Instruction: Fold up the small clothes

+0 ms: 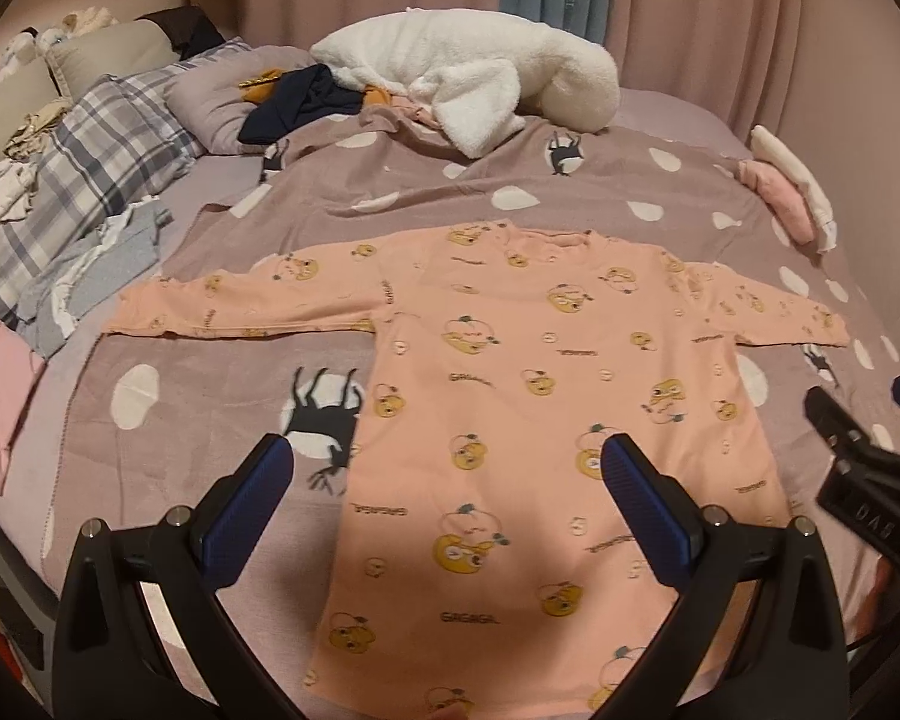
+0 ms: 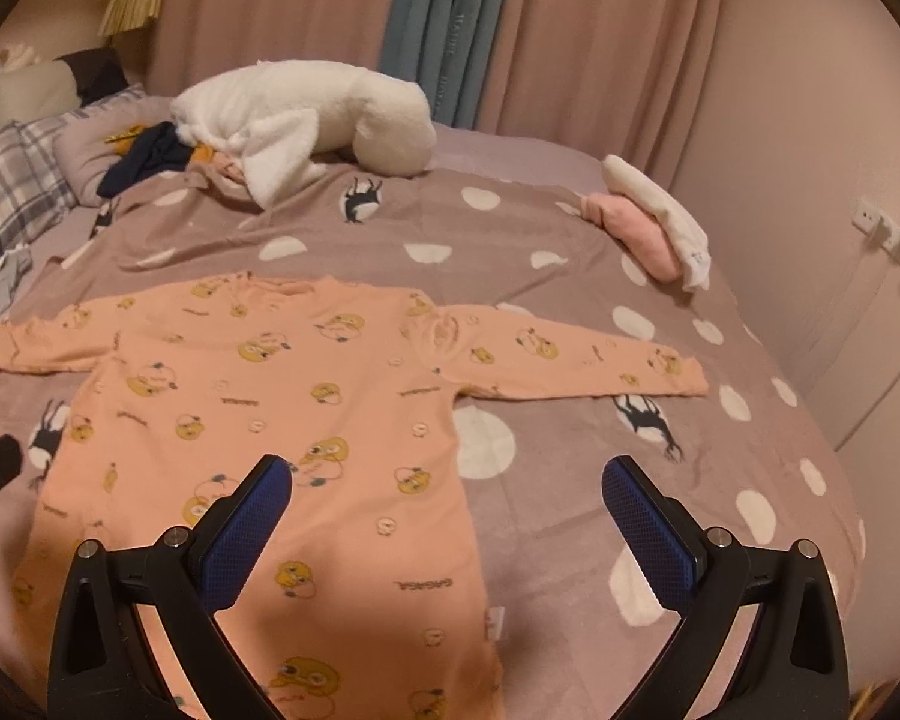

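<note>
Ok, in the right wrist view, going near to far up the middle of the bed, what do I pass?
Right hand-held gripper → peach shirt → spotted blanket → white fleece garment → curtains.

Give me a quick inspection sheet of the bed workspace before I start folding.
Surface: bed cover, mauve with white spots and black animal prints, mildly wrinkled.
Job's things: peach long-sleeved shirt lying flat, both sleeves spread out, not yet folded.
Clutter: white fleece garment, dark navy garment, pink and white folded pieces at the far right edge, plaid pillow, grey clothes on the left.
Grippers: left gripper open above the shirt's hem area; right gripper open over the shirt's right side; neither holds anything.
Cables: nothing seen.
Surroundings: pink curtains, wall sockets on the right.
</note>
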Demonstrator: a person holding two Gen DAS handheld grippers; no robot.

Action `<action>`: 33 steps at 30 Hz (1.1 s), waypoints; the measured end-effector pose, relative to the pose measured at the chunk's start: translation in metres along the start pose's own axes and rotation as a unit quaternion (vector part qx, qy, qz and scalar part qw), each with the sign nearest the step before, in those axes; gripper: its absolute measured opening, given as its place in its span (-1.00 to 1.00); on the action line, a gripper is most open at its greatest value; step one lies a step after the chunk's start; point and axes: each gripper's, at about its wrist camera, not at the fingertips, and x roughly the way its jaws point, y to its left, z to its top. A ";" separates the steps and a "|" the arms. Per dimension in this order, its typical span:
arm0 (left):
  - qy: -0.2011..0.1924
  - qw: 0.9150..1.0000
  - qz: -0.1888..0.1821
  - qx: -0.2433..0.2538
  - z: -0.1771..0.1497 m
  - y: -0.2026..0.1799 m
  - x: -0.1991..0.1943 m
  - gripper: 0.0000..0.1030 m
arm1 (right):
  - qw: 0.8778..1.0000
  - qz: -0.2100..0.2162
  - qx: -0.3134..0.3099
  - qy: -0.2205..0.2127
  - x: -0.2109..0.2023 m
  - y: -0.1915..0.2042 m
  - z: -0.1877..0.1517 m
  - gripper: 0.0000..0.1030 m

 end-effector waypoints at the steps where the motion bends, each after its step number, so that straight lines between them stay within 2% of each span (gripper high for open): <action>1: -0.001 1.000 -0.002 0.001 0.000 -0.001 0.000 0.99 | 1.000 0.002 -0.001 0.000 -0.001 0.002 0.000 1.00; 6: -0.011 1.000 0.003 0.013 0.000 -0.009 -0.003 0.99 | 0.999 0.021 -0.014 0.020 0.002 0.010 -0.002 1.00; 15: -0.010 1.000 0.006 0.020 -0.003 -0.014 -0.002 0.99 | 0.997 0.063 -0.031 0.026 -0.003 0.021 -0.009 1.00; 21: -0.016 1.000 0.003 0.027 -0.005 -0.016 -0.004 0.99 | 0.992 0.123 -0.014 -0.020 -0.014 0.020 -0.011 1.00; 23: -0.017 0.999 0.000 0.027 -0.005 -0.017 -0.005 0.99 | 0.992 0.119 -0.024 -0.043 -0.019 0.022 -0.012 1.00; 27: -0.021 0.999 0.007 0.031 -0.006 -0.018 -0.007 0.99 | 0.994 0.091 -0.038 -0.057 -0.020 0.026 -0.010 1.00; 33: -0.024 0.999 0.015 0.029 -0.005 -0.017 -0.008 0.99 | 0.994 0.101 -0.026 -0.039 -0.014 0.026 -0.007 1.00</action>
